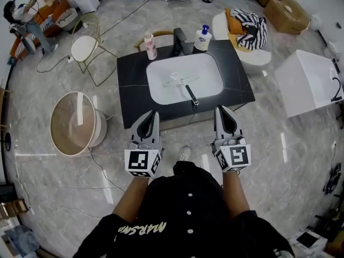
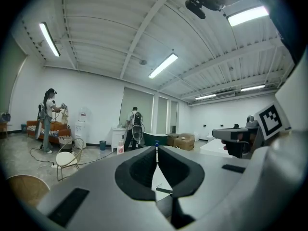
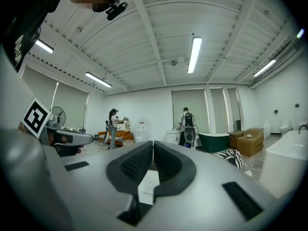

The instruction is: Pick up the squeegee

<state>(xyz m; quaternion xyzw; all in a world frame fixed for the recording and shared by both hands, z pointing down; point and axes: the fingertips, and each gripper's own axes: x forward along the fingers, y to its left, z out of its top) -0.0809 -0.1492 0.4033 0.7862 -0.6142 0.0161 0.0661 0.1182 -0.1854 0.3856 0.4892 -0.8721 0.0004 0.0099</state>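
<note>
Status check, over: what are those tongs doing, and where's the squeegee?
Both shut, empty: left tongs, right tongs. Untouched squeegee lies in sink. Nothing blocking.

Black counter, white sink (black-handled squeegee)

A black stone counter stands mid-frame on a grey marble floor, a white basin sunk into it. A squeegee lies in the basin; a pink bottle, black faucet and white pump bottle line the counter's upper edge.
</note>
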